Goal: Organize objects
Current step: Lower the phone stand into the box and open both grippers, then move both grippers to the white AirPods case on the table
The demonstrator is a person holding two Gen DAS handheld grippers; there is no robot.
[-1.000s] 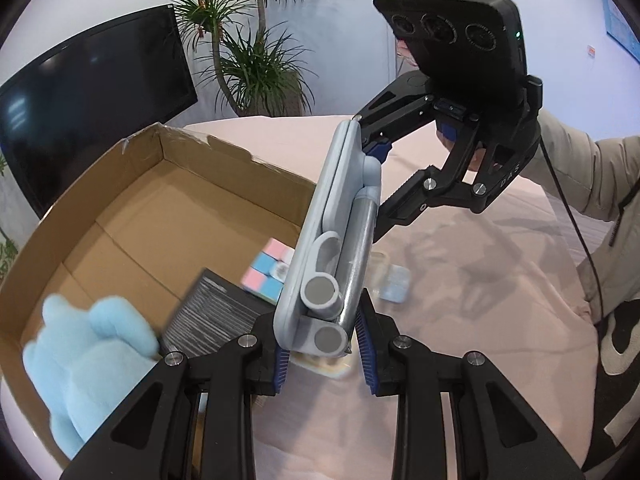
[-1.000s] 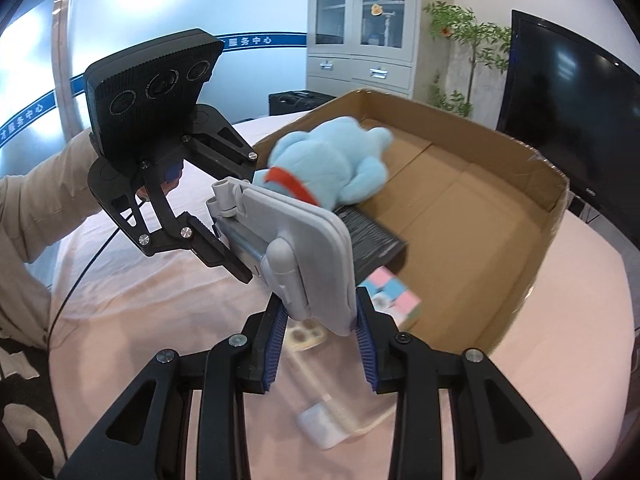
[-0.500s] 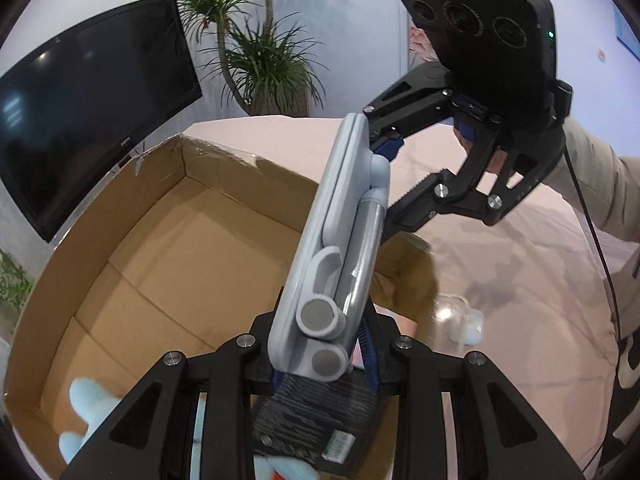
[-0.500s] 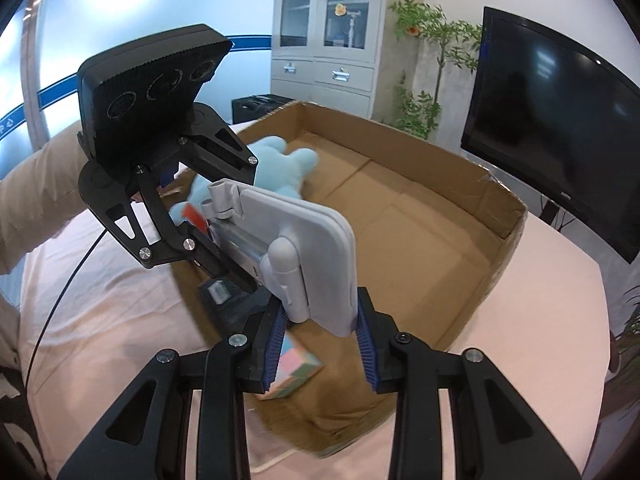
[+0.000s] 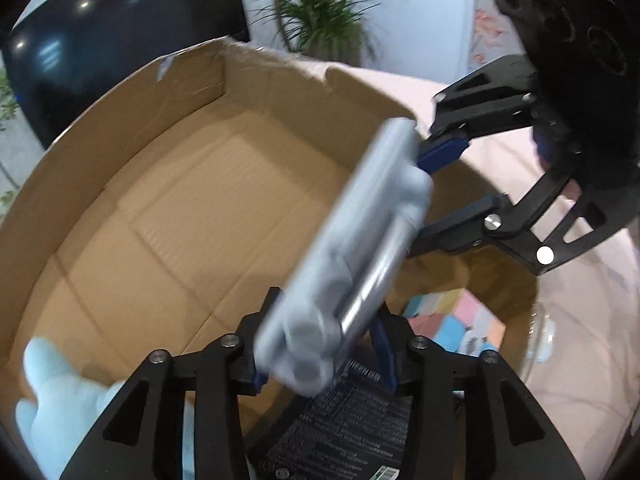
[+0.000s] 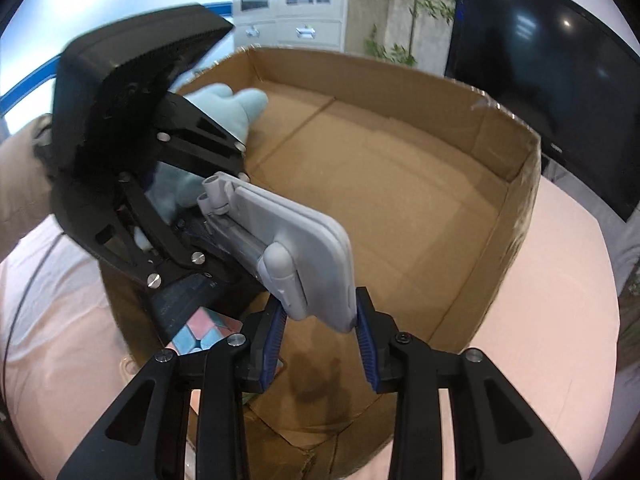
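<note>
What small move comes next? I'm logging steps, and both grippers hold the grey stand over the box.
Probably lower the stand onto the bare floor of the box. The left gripper and right gripper grip it at opposite ends above the open middle, clear of the plush and cube.

Even, bright indoor lighting is seen. Motion blur is shown on the grey holder (image 5: pixel 352 256); ceiling lights are reflected in the monitor (image 6: pixel 560 92); strong fisheye curvature and dark vignetting are present at edges.
</note>
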